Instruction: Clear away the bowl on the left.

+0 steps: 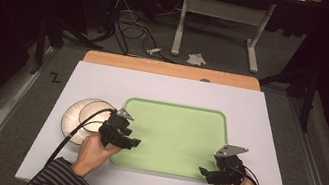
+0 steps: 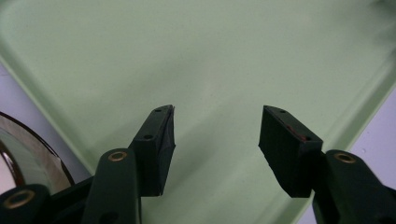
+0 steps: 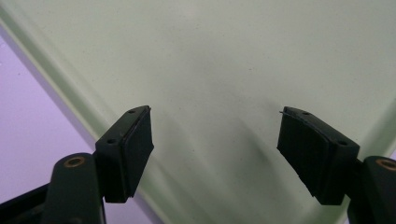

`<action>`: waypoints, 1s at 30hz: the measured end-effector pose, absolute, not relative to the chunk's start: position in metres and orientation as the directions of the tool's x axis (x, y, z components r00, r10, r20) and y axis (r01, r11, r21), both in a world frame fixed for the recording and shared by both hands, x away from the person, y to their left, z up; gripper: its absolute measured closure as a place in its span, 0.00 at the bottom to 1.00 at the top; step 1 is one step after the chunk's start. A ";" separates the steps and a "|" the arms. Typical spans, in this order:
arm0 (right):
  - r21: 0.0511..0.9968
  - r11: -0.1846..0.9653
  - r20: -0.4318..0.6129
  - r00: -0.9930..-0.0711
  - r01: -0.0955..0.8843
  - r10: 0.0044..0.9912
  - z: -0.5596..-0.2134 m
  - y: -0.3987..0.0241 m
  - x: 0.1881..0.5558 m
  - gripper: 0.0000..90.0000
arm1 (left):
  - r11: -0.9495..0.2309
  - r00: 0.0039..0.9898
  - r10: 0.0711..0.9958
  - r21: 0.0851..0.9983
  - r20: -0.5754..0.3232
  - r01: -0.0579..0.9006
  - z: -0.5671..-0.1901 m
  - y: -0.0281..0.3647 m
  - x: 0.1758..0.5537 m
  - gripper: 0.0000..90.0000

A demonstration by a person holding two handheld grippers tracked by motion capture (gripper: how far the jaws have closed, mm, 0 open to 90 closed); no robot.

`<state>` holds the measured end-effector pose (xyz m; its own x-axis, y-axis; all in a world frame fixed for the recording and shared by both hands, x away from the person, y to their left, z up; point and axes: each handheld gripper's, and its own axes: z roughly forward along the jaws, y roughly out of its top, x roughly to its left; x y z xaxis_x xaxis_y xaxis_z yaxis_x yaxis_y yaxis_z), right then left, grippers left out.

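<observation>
A pale green tray lies in the middle of the white table top, with nothing on it. My left gripper hangs over the tray's near left corner, jaws apart and empty; in the left gripper view bare tray lies between its fingers. My right gripper is at the tray's near right corner, also open and empty; in the right gripper view the tray floor shows between the pads. A white bowl sits just left of the tray, beside my left hand.
The white board covers a wooden table whose far edge shows. Beyond it stand a white table frame, cables and paper scraps on the floor. The bowl's rim shows at the left of the left gripper view.
</observation>
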<state>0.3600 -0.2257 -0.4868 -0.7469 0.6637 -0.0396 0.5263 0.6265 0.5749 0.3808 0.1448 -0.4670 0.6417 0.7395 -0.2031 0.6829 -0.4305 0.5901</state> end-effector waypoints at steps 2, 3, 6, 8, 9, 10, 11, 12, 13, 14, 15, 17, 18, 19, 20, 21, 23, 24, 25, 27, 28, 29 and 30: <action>0.575 0.627 -0.039 -0.748 0.526 0.663 -0.487 -0.226 0.360 0.31 | -0.429 0.642 0.739 0.590 -0.207 0.684 -0.467 0.145 0.381 0.50; 0.575 0.627 -0.039 -0.748 0.526 0.663 -0.487 -0.226 0.360 0.31 | -0.429 0.642 0.739 0.590 -0.207 0.684 -0.467 0.145 0.381 0.50; 0.575 0.627 -0.036 -0.749 0.526 0.661 -0.487 -0.226 0.360 0.31 | -0.430 0.645 0.737 0.595 -0.203 0.679 -0.466 0.145 0.380 0.50; 0.572 0.629 -0.036 -0.750 0.526 0.660 -0.487 -0.226 0.360 0.31 | -0.430 0.646 0.735 0.596 -0.204 0.678 -0.466 0.145 0.380 0.50; 0.573 0.631 -0.039 -0.751 0.524 0.659 -0.487 -0.225 0.360 0.31 | -0.432 0.648 0.733 0.595 -0.206 0.678 -0.466 0.145 0.380 0.50; 0.572 0.631 -0.037 -0.751 0.525 0.659 -0.488 -0.225 0.360 0.31 | -0.432 0.648 0.733 0.592 -0.210 0.680 -0.466 0.145 0.380 0.50; 0.572 0.631 -0.037 -0.751 0.525 0.659 -0.488 -0.225 0.360 0.31 | -0.431 0.646 0.733 0.591 -0.212 0.682 -0.467 0.144 0.380 0.50; 0.572 0.630 -0.036 -0.751 0.526 0.660 -0.488 -0.225 0.360 0.31 | -0.435 0.650 0.731 0.590 -0.211 0.680 -0.467 0.145 0.380 0.50; 0.572 0.630 -0.036 -0.751 0.526 0.660 -0.488 -0.225 0.360 0.31 | -0.434 0.650 0.730 0.591 -0.212 0.680 -0.467 0.145 0.380 0.50; 0.570 0.629 -0.035 -0.749 0.528 0.661 -0.488 -0.225 0.360 0.31 | -0.435 0.650 0.729 0.590 -0.213 0.681 -0.467 0.145 0.379 0.50; 0.570 0.630 -0.037 -0.750 0.527 0.661 -0.488 -0.226 0.360 0.31 | -0.436 0.651 0.728 0.589 -0.213 0.680 -0.467 0.145 0.379 0.50; 0.571 0.635 -0.043 -0.753 0.521 0.657 -0.488 -0.226 0.360 0.31 | -0.435 0.650 0.729 0.588 -0.215 0.682 -0.467 0.144 0.379 0.50; 0.571 0.635 -0.043 -0.753 0.521 0.657 -0.488 -0.226 0.360 0.31 | -0.435 0.650 0.729 0.588 -0.215 0.682 -0.467 0.144 0.379 0.50; 0.568 0.635 -0.045 -0.750 0.524 0.660 -0.487 -0.227 0.359 0.31 | -0.440 0.654 0.726 0.587 -0.213 0.679 -0.467 0.144 0.379 0.50; 0.570 0.630 -0.041 -0.747 0.527 0.663 -0.487 -0.227 0.359 0.31 | -0.442 0.656 0.724 0.587 -0.214 0.678 -0.467 0.144 0.379 0.50; 0.570 0.630 -0.041 -0.747 0.527 0.663 -0.487 -0.227 0.359 0.31 | -0.442 0.656 0.724 0.587 -0.214 0.678 -0.467 0.144 0.379 0.50; 0.571 0.629 -0.044 -0.746 0.527 0.665 -0.487 -0.227 0.358 0.31 | -0.443 0.658 0.722 0.587 -0.213 0.677 -0.467 0.145 0.379 0.49; 0.571 0.629 -0.044 -0.746 0.527 0.665 -0.487 -0.227 0.358 0.31 | -0.443 0.658 0.722 0.587 -0.214 0.678 -0.467 0.145 0.379 0.49; 0.568 0.631 -0.046 -0.746 0.528 0.665 -0.487 -0.227 0.357 0.31 | -0.444 0.658 0.722 0.586 -0.215 0.678 -0.466 0.145 0.379 0.49; 0.568 0.631 -0.046 -0.745 0.529 0.665 -0.487 -0.228 0.357 0.31 | -0.438 0.658 0.721 0.595 -0.216 0.674 -0.465 0.145 0.378 0.49; 0.567 0.632 -0.047 -0.746 0.528 0.665 -0.487 -0.228 0.357 0.31 | -0.437 0.660 0.720 0.598 -0.215 0.671 -0.464 0.145 0.377 0.49; 0.567 0.632 -0.047 -0.746 0.528 0.665 -0.487 -0.228 0.357 0.31 | -0.437 0.660 0.720 0.598 -0.215 0.671 -0.464 0.145 0.377 0.49; 0.569 0.632 -0.045 -0.747 0.526 0.663 -0.487 -0.227 0.357 0.31 | -0.435 0.660 0.720 0.601 -0.215 0.670 -0.463 0.146 0.377 0.49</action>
<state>0.3574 -0.2272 -0.4871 -0.7472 0.6630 -0.0448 0.5262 0.6315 0.5695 0.3770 0.1458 -0.4634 0.6601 0.7198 -0.2147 0.6703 -0.4354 0.6010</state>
